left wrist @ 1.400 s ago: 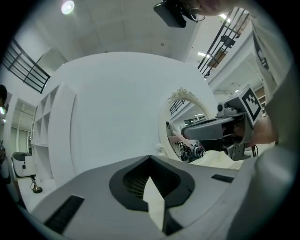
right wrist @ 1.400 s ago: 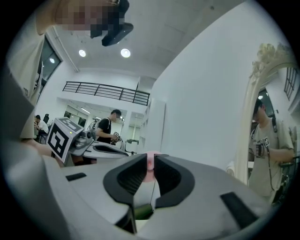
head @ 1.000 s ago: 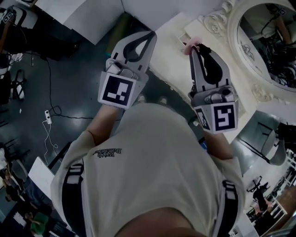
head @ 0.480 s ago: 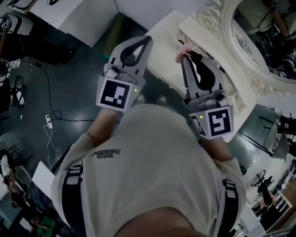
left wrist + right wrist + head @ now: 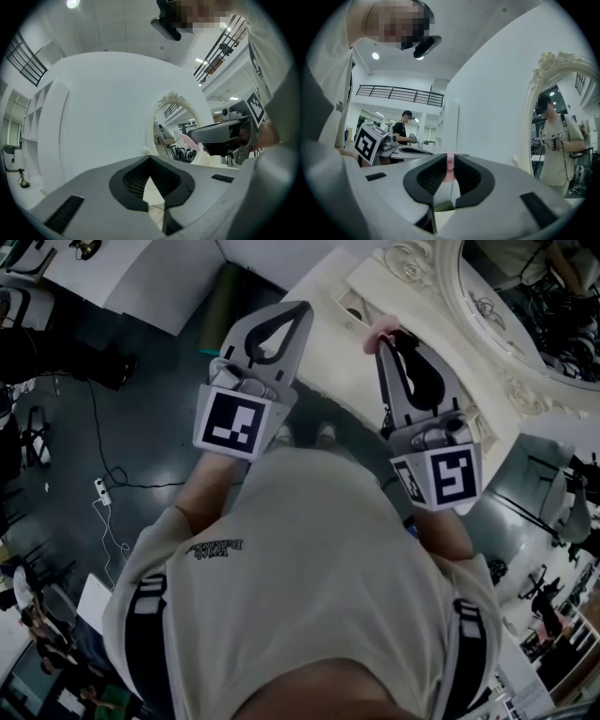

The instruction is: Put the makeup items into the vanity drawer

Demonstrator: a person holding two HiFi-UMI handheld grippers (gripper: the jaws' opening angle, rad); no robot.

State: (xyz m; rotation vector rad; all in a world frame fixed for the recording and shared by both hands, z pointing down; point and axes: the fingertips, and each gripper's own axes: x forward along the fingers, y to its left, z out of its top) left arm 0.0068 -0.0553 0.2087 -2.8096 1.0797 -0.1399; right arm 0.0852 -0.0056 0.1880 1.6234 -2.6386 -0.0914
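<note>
Pink item (image 5: 382,330) is pinched at the right gripper (image 5: 393,341) tips.
The vanity (image 5: 328,292) lies just ahead, nearer this gripper; the left gripper (image 5: 303,308) is clenched on nothing alongside.

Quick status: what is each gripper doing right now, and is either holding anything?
Left gripper: closed, nothing between the jaws.
Right gripper: closed on a small pink makeup item pinched at the jaw tips.
</note>
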